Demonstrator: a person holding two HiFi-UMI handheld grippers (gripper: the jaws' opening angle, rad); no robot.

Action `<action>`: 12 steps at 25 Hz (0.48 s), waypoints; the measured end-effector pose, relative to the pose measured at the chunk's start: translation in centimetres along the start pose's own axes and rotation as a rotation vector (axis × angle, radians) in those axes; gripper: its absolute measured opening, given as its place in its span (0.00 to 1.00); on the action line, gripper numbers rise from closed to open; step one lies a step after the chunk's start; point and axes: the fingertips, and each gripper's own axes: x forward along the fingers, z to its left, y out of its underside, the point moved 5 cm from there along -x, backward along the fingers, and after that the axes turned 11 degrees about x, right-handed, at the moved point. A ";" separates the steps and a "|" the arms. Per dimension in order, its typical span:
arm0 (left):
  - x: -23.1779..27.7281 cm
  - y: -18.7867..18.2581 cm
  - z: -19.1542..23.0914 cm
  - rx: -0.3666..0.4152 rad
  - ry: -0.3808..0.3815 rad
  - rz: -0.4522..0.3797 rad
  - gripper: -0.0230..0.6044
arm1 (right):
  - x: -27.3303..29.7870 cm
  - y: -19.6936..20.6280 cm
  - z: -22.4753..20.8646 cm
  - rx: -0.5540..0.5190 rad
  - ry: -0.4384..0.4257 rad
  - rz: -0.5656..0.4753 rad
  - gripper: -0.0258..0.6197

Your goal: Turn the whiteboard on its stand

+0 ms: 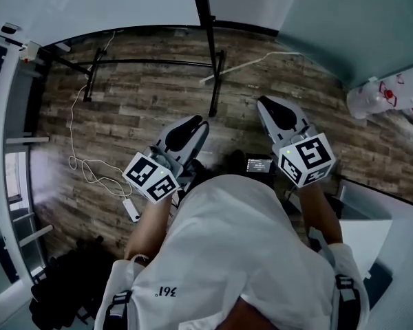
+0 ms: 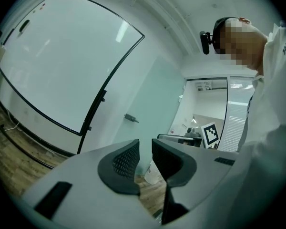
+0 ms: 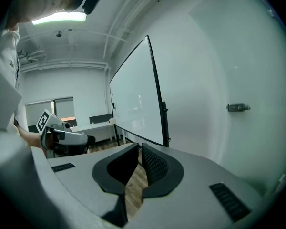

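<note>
Left tool [image 2: 144,147] slightly apart, right tool [image 3: 139,149] nearly closed, both empty; whiteboard [image 2: 62,56] well ahead.

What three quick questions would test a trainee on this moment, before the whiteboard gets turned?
1. True or false: the left gripper is gripping the whiteboard.
2. What is between the jaws of the right gripper? A) a marker B) a cable C) nothing
3. What kind of flooring does the stand rest on?
Key: 1 false, its jaws stand apart with nothing between them; 2 C; 3 wood planks.
</note>
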 end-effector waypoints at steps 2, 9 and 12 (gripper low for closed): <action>-0.7 -0.2 0.4 0.000 0.015 0.005 0.18 | 0.2 0.1 0.9 0.011 0.011 -0.005 0.10; -2.9 -0.4 0.7 0.008 0.083 0.013 0.18 | 0.0 1.0 3.9 0.031 0.044 -0.022 0.08; -3.5 -0.7 0.8 0.010 0.102 0.011 0.18 | 0.1 1.0 4.9 0.042 0.046 -0.020 0.08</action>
